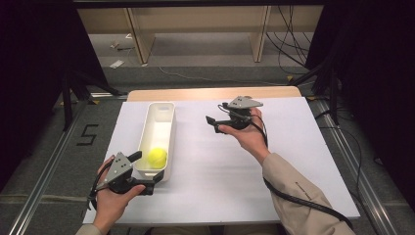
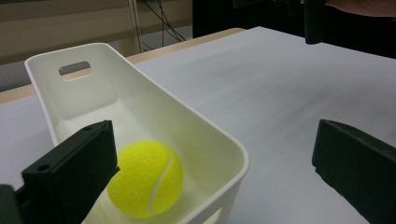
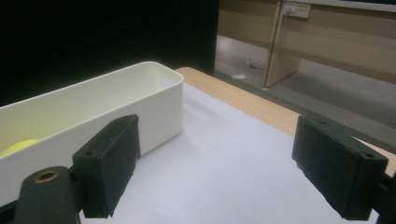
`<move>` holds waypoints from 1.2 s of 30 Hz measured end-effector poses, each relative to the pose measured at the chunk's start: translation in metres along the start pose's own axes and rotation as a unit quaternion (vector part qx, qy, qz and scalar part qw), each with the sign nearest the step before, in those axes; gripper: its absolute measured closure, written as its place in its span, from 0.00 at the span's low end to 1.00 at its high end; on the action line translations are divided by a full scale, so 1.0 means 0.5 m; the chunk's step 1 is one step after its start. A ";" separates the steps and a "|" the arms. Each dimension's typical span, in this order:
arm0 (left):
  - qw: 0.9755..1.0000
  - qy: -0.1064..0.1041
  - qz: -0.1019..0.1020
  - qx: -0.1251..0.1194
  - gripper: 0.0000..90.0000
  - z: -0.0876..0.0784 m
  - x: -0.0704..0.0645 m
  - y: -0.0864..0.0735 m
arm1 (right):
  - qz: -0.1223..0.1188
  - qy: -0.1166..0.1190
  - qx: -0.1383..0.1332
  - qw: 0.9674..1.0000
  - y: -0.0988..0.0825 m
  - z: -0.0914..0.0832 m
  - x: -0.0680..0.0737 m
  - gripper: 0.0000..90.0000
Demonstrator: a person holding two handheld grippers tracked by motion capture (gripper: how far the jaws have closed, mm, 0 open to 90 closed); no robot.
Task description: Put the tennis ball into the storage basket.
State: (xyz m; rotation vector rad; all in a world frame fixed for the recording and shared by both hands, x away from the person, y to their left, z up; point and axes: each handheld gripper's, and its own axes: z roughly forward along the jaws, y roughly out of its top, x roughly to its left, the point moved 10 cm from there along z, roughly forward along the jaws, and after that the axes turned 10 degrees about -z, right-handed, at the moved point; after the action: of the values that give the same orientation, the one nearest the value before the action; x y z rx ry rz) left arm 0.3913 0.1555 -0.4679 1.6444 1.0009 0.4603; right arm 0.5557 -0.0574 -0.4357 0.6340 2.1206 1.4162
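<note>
We hold both grippers open and empty: left gripper (image 1: 147,171) straddles the bin (image 1: 166,108) end wall, right gripper (image 1: 214,122) hovers apart. The tennis ball (image 1: 157,157) inside is light, springy, fuzzy; grip across its middle.

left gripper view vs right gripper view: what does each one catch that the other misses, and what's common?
Left gripper view alone: the bin's handle slot in its far end wall, and the tennis ball's white seam.

Right gripper view alone: the bin's outer side wall, a wall socket, wooden furniture across the floor.

Both: the white bin, the tennis ball in it, the white table sheet, open black jaws with nothing between them.
</note>
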 end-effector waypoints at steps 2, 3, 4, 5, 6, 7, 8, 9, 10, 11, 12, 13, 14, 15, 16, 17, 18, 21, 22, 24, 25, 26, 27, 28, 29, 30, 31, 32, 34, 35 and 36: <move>1.000 0.000 0.000 0.001 0.00 0.000 0.000 0.000 | 0.000 -0.001 -0.001 1.000 -0.001 -0.004 -0.004 0.18; 1.000 0.000 0.000 0.000 0.00 0.000 0.000 0.000 | 0.000 -0.003 -0.001 1.000 -0.002 -0.006 -0.006 0.18; 1.000 0.000 0.001 0.001 0.00 0.000 0.000 0.000 | 0.001 -0.004 0.000 1.000 -0.004 -0.008 -0.008 0.18; 1.000 0.000 0.000 0.000 0.00 0.000 0.000 0.000 | 0.001 -0.005 -0.001 1.000 -0.005 -0.010 -0.010 0.18; 1.000 0.001 0.000 0.000 0.00 0.000 0.000 0.000 | 0.003 -0.006 -0.001 1.000 -0.006 -0.012 -0.012 0.18; 1.000 0.000 -0.001 0.000 0.00 0.000 0.000 0.000 | 0.004 -0.007 -0.002 1.000 -0.008 -0.014 -0.015 0.18; 1.000 0.000 0.000 0.001 0.00 0.000 0.000 0.000 | 0.005 -0.008 -0.001 1.000 -0.010 -0.016 -0.017 0.18; 1.000 0.000 0.000 0.001 0.00 0.000 0.000 0.000 | 0.006 -0.009 -0.001 1.000 -0.011 -0.019 -0.019 0.18; 1.000 0.000 0.000 0.000 0.00 0.000 0.001 0.000 | 0.007 -0.010 -0.001 1.000 -0.012 -0.020 -0.021 0.18; 1.000 0.001 0.000 0.000 0.00 0.000 0.001 0.000 | 0.006 -0.011 -0.001 1.000 -0.014 -0.023 -0.024 0.18; 1.000 0.000 -0.001 0.000 0.00 0.001 0.000 0.000 | 0.007 -0.013 -0.001 1.000 -0.014 -0.025 -0.026 0.18; 1.000 0.000 -0.001 0.001 0.00 0.001 0.000 0.000 | 0.006 -0.014 -0.002 1.000 -0.015 -0.027 -0.029 0.18; 1.000 0.000 -0.001 0.001 0.00 0.001 0.000 0.000 | 0.007 -0.015 -0.001 1.000 -0.016 -0.030 -0.031 0.18; 1.000 0.000 0.000 0.001 0.00 0.001 0.000 0.000 | 0.008 -0.016 0.000 1.000 -0.018 -0.032 -0.033 0.18; 1.000 0.000 0.001 0.001 0.00 0.001 0.000 0.000 | 0.008 -0.016 -0.001 1.000 -0.019 -0.034 -0.035 0.18; 1.000 0.000 0.001 0.001 0.00 0.001 0.000 0.000 | 0.009 -0.017 0.000 1.000 -0.020 -0.037 -0.037 0.18; 1.000 0.001 0.000 0.001 0.00 0.001 0.000 0.000 | 0.009 -0.019 -0.001 1.000 -0.021 -0.038 -0.039 0.18; 1.000 0.001 -0.001 0.001 0.00 0.001 0.001 0.000 | 0.011 -0.021 0.001 1.000 -0.025 -0.044 -0.045 0.18; 1.000 0.001 0.000 0.001 0.00 0.001 0.001 0.000 | 0.012 -0.021 0.000 1.000 -0.026 -0.046 -0.047 0.18; 1.000 0.001 0.000 0.001 0.00 0.001 0.001 0.000 | 0.014 -0.023 0.001 1.000 -0.029 -0.051 -0.050 0.18; 1.000 0.001 0.001 0.001 0.00 0.001 0.001 0.000 | 0.014 -0.024 0.001 1.000 -0.030 -0.052 -0.051 0.18; 1.000 0.001 0.000 0.001 0.00 0.001 0.001 0.000 | 0.014 -0.024 0.002 1.000 -0.031 -0.054 -0.053 0.18; 1.000 0.001 0.000 0.001 0.00 0.001 0.001 0.000 | 0.013 -0.024 0.003 1.000 -0.032 -0.056 -0.054 0.18; 1.000 0.002 0.000 0.001 0.00 0.001 0.001 0.000 | 0.014 -0.026 0.002 1.000 -0.034 -0.058 -0.056 0.18; 1.000 0.002 0.000 0.001 0.00 0.001 0.001 0.000 | 0.014 -0.027 0.003 1.000 -0.036 -0.061 -0.058 0.18; 1.000 0.002 0.000 0.001 0.00 0.001 0.001 0.000 | 0.014 -0.028 0.003 0.999 -0.037 -0.064 -0.060 0.18; 1.000 0.002 0.000 0.000 0.00 0.001 0.001 0.000 | 0.014 -0.029 0.003 0.999 -0.039 -0.066 -0.062 0.18; 1.000 0.001 0.001 0.001 0.00 0.001 0.001 0.000 | 0.017 -0.030 0.004 0.999 -0.040 -0.070 -0.063 0.18; 1.000 0.001 -0.001 0.001 0.00 0.001 0.001 0.000 | 0.019 -0.031 0.005 0.999 -0.044 -0.075 -0.067 0.18; 1.000 0.001 0.000 0.001 0.00 0.002 0.000 0.000 | 0.020 -0.032 0.004 0.999 -0.045 -0.078 -0.069 0.18; 1.000 0.001 0.000 0.001 0.00 0.002 0.000 0.000 | 0.020 -0.033 0.004 0.999 -0.048 -0.082 -0.072 0.18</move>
State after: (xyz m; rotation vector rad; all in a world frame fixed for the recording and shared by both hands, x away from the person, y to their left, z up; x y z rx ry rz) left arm 0.3919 0.1550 -0.4681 1.6463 1.0035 0.4619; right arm 0.5544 -0.1168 -0.4391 0.7193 2.0739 1.3886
